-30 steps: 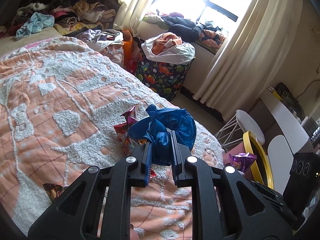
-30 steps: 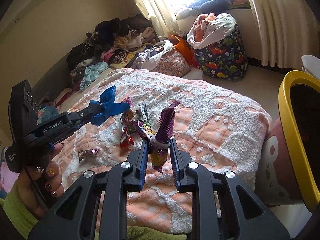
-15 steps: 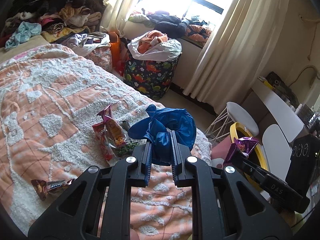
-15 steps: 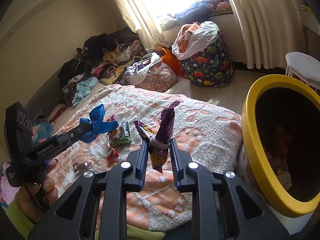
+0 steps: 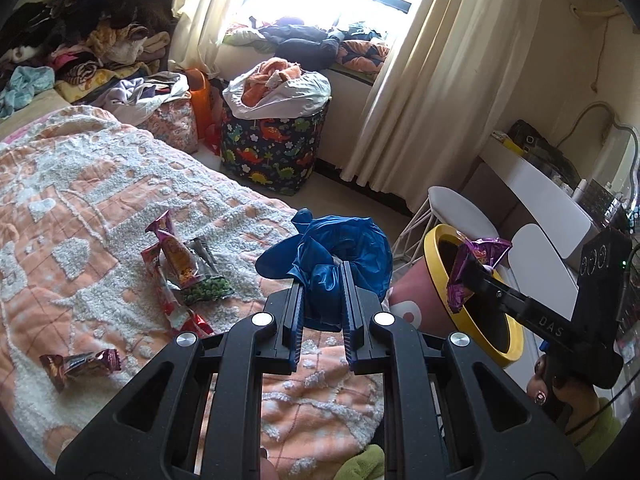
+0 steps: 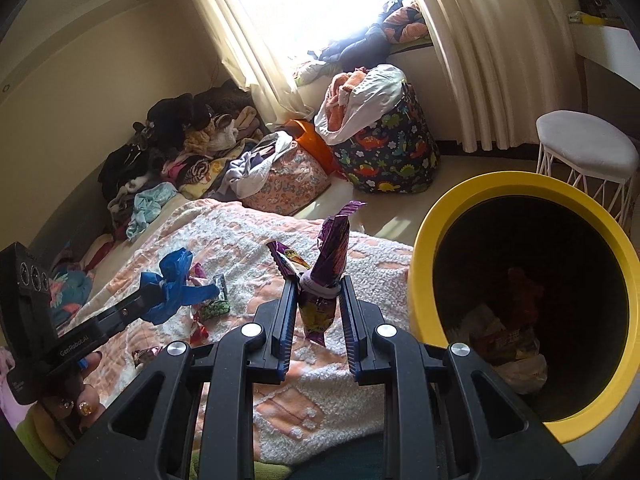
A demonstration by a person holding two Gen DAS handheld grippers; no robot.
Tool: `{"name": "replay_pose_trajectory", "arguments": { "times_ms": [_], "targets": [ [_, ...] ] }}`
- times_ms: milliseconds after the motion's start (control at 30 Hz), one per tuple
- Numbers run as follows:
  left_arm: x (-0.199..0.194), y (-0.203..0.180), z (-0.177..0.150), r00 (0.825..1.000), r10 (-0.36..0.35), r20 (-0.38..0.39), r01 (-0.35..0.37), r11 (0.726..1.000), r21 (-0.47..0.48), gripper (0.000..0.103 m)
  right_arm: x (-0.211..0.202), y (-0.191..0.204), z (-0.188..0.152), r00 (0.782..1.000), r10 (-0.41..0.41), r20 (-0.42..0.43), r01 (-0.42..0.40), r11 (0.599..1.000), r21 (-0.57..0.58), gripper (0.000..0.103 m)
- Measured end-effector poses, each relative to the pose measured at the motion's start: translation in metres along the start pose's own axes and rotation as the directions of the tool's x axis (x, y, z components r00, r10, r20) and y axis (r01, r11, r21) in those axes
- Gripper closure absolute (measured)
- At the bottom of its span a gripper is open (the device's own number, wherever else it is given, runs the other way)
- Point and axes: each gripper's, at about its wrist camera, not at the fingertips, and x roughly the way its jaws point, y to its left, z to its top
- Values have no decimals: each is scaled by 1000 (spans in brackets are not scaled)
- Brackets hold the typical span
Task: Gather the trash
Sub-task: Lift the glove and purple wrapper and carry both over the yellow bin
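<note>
My left gripper (image 5: 319,276) is shut on a crumpled blue plastic bag (image 5: 340,252), held above the foot of the bed. My right gripper (image 6: 318,286) is shut on a purple snack wrapper (image 6: 330,264), just left of the yellow-rimmed bin (image 6: 424,248). In the left wrist view that wrapper (image 5: 476,258) hangs at the bin's rim (image 5: 434,276). Trash lies in the bin's bottom. Several wrappers (image 5: 180,268) and a small brown wrapper (image 5: 78,364) lie on the orange-and-white bedspread (image 5: 80,200). The right wrist view shows the left gripper (image 6: 158,294) with the blue bag (image 6: 176,280).
A dinosaur-print laundry bag (image 5: 276,148) stuffed with clothes stands by the window. Clothes are piled (image 5: 80,40) at the bed's head. A white stool (image 6: 584,152) stands behind the bin, and a white desk (image 5: 536,184) lies to the right. Curtains (image 5: 432,80) hang to the floor.
Both grippers have swung right, toward the bin, each keeping its load. The bin has grown much larger in the right wrist view, and the purple wrapper now hangs at its rim.
</note>
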Motion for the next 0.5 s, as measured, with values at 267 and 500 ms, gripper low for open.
{"name": "replay_pose_trajectory", "arguments": {
  "times_ms": [267,500],
  "targets": [
    [4,-20,-3,1000,-30,-11,30,999,42,92,-12,-21,7,999,-32,29,31,999,34,82],
    [7,-35,-7,998,-52,-21,53,995,79,92,-21,-38,11,997,-60,52,56,996,69,82]
  ]
}}
